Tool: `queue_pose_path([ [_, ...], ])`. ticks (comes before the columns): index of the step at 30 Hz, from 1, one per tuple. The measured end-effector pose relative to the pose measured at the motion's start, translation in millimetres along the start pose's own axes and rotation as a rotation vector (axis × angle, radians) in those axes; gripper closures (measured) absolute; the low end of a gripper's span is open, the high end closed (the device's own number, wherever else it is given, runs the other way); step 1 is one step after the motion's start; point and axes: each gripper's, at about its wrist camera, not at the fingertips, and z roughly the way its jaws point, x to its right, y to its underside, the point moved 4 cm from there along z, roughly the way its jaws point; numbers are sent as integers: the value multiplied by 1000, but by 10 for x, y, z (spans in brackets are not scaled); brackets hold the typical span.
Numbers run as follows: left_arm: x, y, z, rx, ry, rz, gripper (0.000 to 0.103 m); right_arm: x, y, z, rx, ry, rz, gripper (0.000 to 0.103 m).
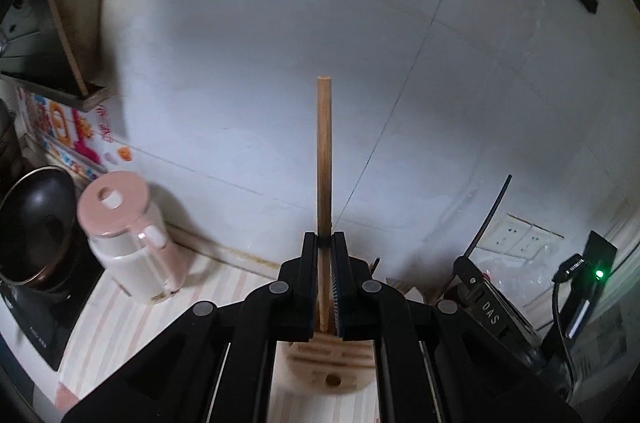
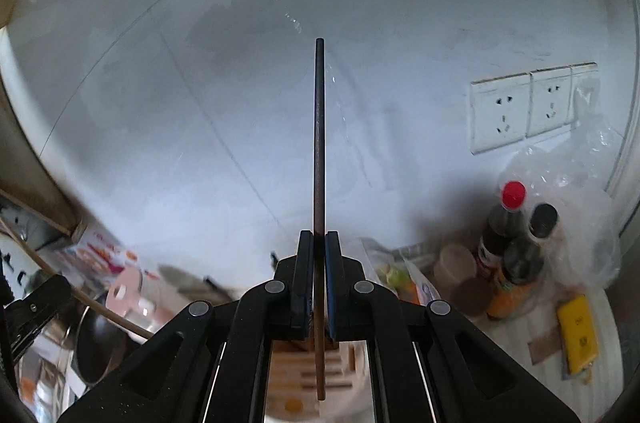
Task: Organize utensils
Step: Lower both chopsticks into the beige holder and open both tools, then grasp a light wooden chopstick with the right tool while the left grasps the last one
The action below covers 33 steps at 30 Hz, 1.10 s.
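Left wrist view: the left gripper is pinching a light wooden chopstick between its two pads. The stick's long axis is running straight along the fingers, standing upright in the frame with its blunt far end pointing up toward the white tiled wall. Its near end is passing down between the jaws toward a pale wooden utensil holder, which is sitting directly below the gripper on the striped countertop. Whether the tip is touching the holder cannot be told. A pink-lidded kettle is standing to the left, with a dark wok beyond it. Wall sockets are showing low on the right.

Right wrist view: the right gripper is clamping a dark chopstick between its pads. The long axis is again lying in line with the fingers, upright in the frame, the far end pointing up at the wall. The lower end is hanging past the jaws above the slotted top of the same holder. To the right, a red-capped bottle and a dark-capped bottle are standing close together by a clear plastic bag, under a row of wall sockets. A yellow packet is lying on the counter nearby.
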Motion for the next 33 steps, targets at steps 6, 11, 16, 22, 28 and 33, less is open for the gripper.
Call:
queue_pose_path([
  [6,39,58,562,-93,6,15,99,-54,-34,265,46,-12,-4,98],
  [11,37,218,823,-161,6,34,99,-82,71,467,52,-14,-39,98],
  [16,10,305,869,-217,8,32,96,-151,221,588,-3,-20,-129,97],
  [22,-74,214,526,-139,-80,74,35,-89,224,377,-32,-19,-132,91],
  [28,-296,343,243,-91,-176,116,5,113,222,-33,-40,32,-103,59],
  [33,-411,668,192,-99,-231,131,0,368,401,-304,-65,69,-81,39],
])
